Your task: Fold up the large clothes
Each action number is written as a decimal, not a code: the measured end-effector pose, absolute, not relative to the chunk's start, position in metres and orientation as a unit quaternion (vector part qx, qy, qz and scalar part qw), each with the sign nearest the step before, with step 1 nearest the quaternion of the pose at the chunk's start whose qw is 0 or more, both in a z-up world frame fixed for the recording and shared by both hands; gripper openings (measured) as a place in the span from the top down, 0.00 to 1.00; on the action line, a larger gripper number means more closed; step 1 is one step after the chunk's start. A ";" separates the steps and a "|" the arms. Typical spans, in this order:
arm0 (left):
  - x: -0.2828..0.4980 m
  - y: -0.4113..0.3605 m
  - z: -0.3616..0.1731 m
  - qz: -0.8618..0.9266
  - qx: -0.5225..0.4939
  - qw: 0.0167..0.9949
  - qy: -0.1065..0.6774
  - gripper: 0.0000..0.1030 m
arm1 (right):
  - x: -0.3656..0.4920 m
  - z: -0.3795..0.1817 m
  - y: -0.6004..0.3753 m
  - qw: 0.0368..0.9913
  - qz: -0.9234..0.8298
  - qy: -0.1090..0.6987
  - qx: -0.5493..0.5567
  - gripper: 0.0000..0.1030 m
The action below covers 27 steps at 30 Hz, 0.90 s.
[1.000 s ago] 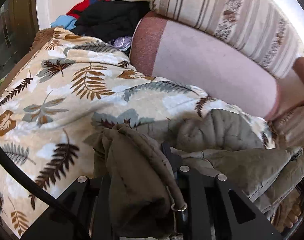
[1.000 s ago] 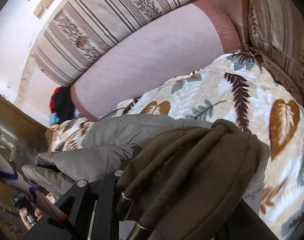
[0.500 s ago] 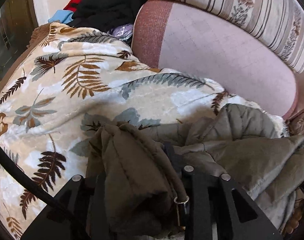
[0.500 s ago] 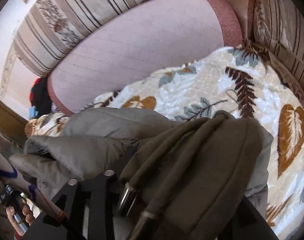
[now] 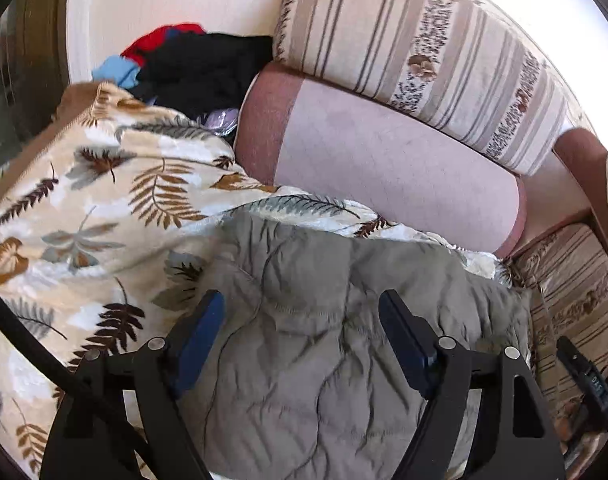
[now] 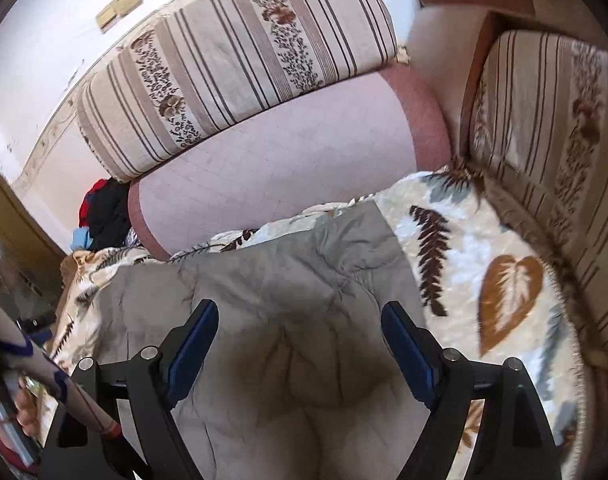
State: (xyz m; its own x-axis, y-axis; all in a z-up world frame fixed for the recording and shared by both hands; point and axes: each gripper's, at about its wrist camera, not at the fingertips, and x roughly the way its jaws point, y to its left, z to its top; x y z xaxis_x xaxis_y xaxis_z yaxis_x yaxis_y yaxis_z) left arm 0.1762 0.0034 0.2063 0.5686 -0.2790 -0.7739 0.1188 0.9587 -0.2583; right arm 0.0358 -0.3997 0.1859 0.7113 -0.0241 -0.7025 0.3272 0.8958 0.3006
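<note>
A grey-green quilted jacket [image 5: 323, 320] lies spread flat on a leaf-patterned blanket [image 5: 104, 208] on the sofa seat; it also shows in the right wrist view [image 6: 288, 300]. My left gripper [image 5: 302, 320] is open and empty, its blue-padded fingers [image 5: 200, 332] hovering over the jacket's left part. My right gripper [image 6: 300, 328] is open and empty above the jacket's right part, near the blanket [image 6: 503, 280].
A pink bolster [image 5: 383, 168] and striped cushions [image 5: 423, 48] line the back. A pile of black, red and blue clothes [image 5: 192, 64] sits at the far left corner. A striped armrest cushion [image 6: 543, 140] bounds the right. The other hand [image 6: 12, 408] shows at lower left.
Both grippers were shut on bunched jacket fabric; now both have let go and opened, and the jacket lies laid out flat on the blanket.
</note>
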 end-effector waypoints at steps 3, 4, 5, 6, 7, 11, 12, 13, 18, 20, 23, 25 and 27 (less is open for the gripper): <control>0.168 -0.005 0.205 -0.111 -0.064 0.883 0.451 0.24 | 0.028 0.184 -0.394 0.903 -0.097 0.375 0.186 0.15; 0.166 -0.008 0.202 -0.113 -0.056 0.883 0.453 0.24 | 0.028 0.181 -0.391 0.903 -0.098 0.380 0.176 0.15; 0.165 -0.011 0.198 -0.113 -0.046 0.882 0.455 0.24 | 0.028 0.177 -0.387 0.902 -0.098 0.386 0.167 0.15; 0.163 -0.017 0.192 -0.114 -0.031 0.881 0.459 0.24 | 0.028 0.174 -0.385 0.901 -0.098 0.390 0.160 0.15; 0.163 -0.020 0.187 -0.114 -0.025 0.880 0.461 0.24 | 0.029 0.169 -0.382 0.901 -0.098 0.396 0.151 0.15; 0.165 -0.036 0.166 -0.132 -0.003 0.871 0.474 0.24 | 0.042 0.153 -0.370 0.900 -0.098 0.409 0.118 0.15; 0.168 -0.041 0.160 -0.139 0.003 0.868 0.476 0.24 | 0.046 0.149 -0.368 0.900 -0.099 0.410 0.111 0.15; 0.169 -0.043 0.156 -0.142 0.006 0.867 0.478 0.24 | 0.050 0.145 -0.366 0.900 -0.099 0.411 0.104 0.15; 0.195 -0.060 0.126 -0.132 0.036 0.863 0.486 0.24 | 0.080 0.125 -0.359 0.898 -0.095 0.422 0.083 0.18; 0.207 -0.062 0.118 -0.123 0.035 0.863 0.489 0.24 | 0.097 0.117 -0.357 0.897 -0.095 0.425 0.073 0.18; 0.232 -0.065 0.098 -0.116 0.031 0.856 0.503 0.23 | 0.125 0.099 -0.355 0.890 -0.099 0.441 0.059 0.18; 0.245 -0.065 0.088 -0.106 0.035 0.855 0.506 0.21 | 0.139 0.090 -0.358 0.886 -0.105 0.449 0.060 0.18; 0.262 -0.062 0.080 -0.093 0.035 0.856 0.507 0.18 | 0.153 0.085 -0.364 0.884 -0.116 0.448 0.064 0.18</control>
State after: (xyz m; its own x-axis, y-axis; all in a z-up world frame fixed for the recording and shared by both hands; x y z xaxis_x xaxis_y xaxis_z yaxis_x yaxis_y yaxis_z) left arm 0.2623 -0.0621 0.0796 0.4686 -0.1229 -0.8748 0.1946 0.9803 -0.0335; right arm 0.1534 -0.3636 0.0845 0.5714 -0.1475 -0.8073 0.2616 0.9651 0.0089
